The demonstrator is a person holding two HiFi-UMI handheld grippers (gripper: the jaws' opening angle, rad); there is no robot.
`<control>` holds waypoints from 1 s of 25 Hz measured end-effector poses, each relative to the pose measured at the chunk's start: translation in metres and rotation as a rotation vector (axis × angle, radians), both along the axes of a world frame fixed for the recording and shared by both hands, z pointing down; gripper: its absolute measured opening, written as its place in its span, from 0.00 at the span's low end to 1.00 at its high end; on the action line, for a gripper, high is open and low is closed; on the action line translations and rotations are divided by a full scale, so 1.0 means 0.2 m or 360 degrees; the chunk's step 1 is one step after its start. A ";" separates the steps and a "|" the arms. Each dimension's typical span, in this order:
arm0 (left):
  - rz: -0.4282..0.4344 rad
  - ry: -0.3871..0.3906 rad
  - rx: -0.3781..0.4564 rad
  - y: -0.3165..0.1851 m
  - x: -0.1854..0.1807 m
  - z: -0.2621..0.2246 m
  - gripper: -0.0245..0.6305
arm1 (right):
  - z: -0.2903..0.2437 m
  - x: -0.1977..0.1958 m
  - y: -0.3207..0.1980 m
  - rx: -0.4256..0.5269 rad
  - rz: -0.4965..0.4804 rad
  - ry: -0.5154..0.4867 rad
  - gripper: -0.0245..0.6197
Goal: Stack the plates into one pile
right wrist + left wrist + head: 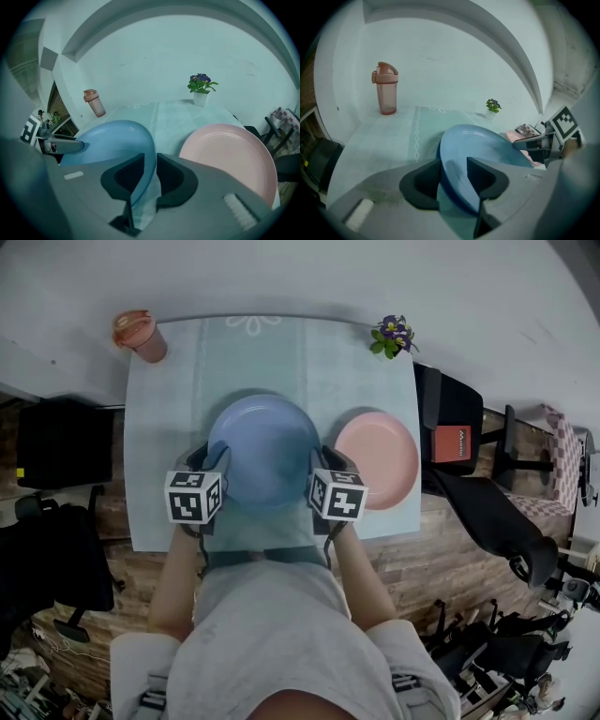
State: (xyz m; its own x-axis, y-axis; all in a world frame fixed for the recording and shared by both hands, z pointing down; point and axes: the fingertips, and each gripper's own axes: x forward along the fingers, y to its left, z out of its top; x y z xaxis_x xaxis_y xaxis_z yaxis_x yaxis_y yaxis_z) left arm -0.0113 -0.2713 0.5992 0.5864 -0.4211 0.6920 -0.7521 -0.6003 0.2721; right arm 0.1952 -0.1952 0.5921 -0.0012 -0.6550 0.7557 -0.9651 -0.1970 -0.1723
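person's shirt (267, 634): grey, fills the lower part of the head view, behind both grippers.
left gripper (453, 180): released; jaws stand apart, and the left rim of the blue plate (265, 446) passes between the pads without being pinched.
right gripper (151, 176): released; jaws stand apart, and the right rim of the same plate runs through the gap, with space at either pad.
blue plate: between the two grippers, one at each side of its rim, over the pale green tablecloth (281, 348); whether it rests fully on the cloth cannot be told.
pink plate (380, 457): flat on the cloth just outboard of the right gripper; beside the blue plate, not stacked with it.
pink bottle (141, 334): upright, well beyond the left gripper and outboard of it, at the far corner of the cloth.
potted plant (394, 336): well beyond the right gripper and outboard of it, at the opposite far corner.
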 end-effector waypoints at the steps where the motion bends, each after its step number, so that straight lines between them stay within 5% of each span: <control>1: 0.0013 0.0007 -0.0003 0.01 0.00 0.00 0.33 | -0.01 0.00 0.00 0.0010 0.0013 0.0006 0.17; 10: 0.0099 0.0042 0.0116 -0.03 -0.02 -0.08 0.45 | -0.14 -0.03 0.03 0.0162 0.0120 0.0038 0.14; 13: 0.0128 0.0107 0.0231 -0.06 0.00 -0.19 0.31 | -0.23 -0.06 0.04 0.0268 0.0146 0.0063 0.04; 18: 0.0208 0.0243 0.0449 -0.07 0.04 -0.44 0.06 | -0.42 -0.11 0.07 0.0456 0.0181 0.0133 0.04; 25: 0.0380 0.0441 0.0738 0.00 0.07 -0.80 0.05 | -0.67 -0.15 0.17 0.0702 0.0316 0.0234 0.04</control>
State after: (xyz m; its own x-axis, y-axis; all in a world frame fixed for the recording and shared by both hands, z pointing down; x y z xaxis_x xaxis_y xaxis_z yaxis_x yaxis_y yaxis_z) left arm 0.0036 -0.2717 0.4388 0.8348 -0.4772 0.2746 -0.5199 -0.8474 0.1077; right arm 0.1649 -0.1608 0.4584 0.2412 -0.8889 0.3896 -0.9368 -0.3180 -0.1457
